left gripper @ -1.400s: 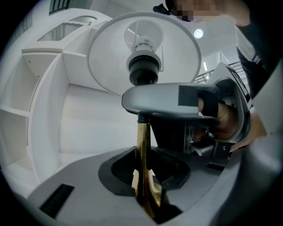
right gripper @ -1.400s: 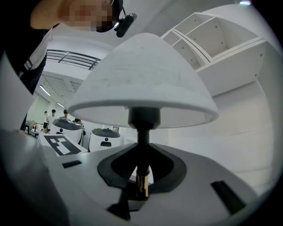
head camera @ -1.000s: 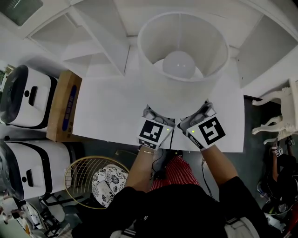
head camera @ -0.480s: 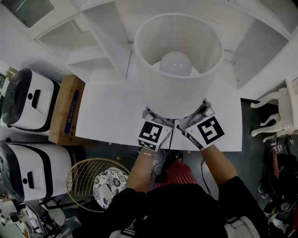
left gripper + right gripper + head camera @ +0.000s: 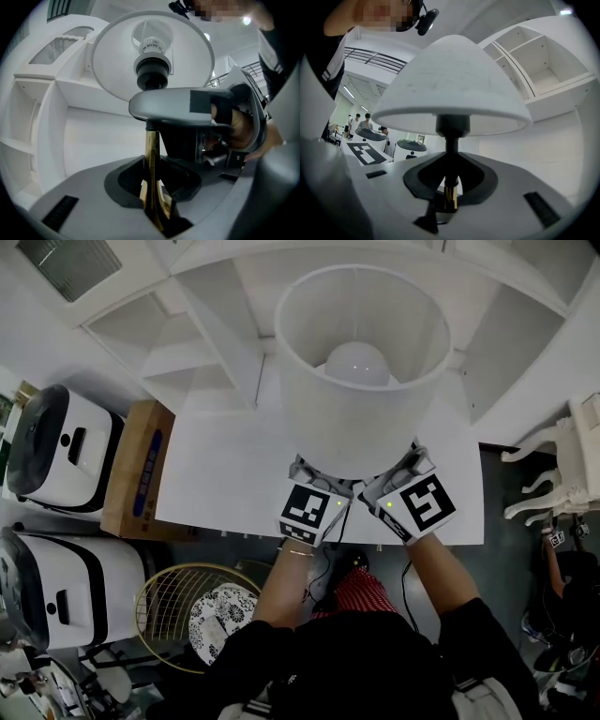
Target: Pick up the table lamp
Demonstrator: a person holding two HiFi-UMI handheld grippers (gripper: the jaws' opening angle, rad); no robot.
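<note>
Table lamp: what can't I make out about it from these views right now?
- Lamp base: in the head view the shade covers it. In both gripper views the gripper bodies cut it off below the stem.
- Gap between base and table: not visible in any view.
- Tips of the left tongs and right tongs: under the shade in the head view.

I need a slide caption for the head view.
Left gripper and right gripper hold the table lamp over the table.

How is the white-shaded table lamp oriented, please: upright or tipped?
Upright: the white-shaded table lamp shows its brass stem vertical in both gripper views; the head view looks straight down onto its white bulb.
</note>
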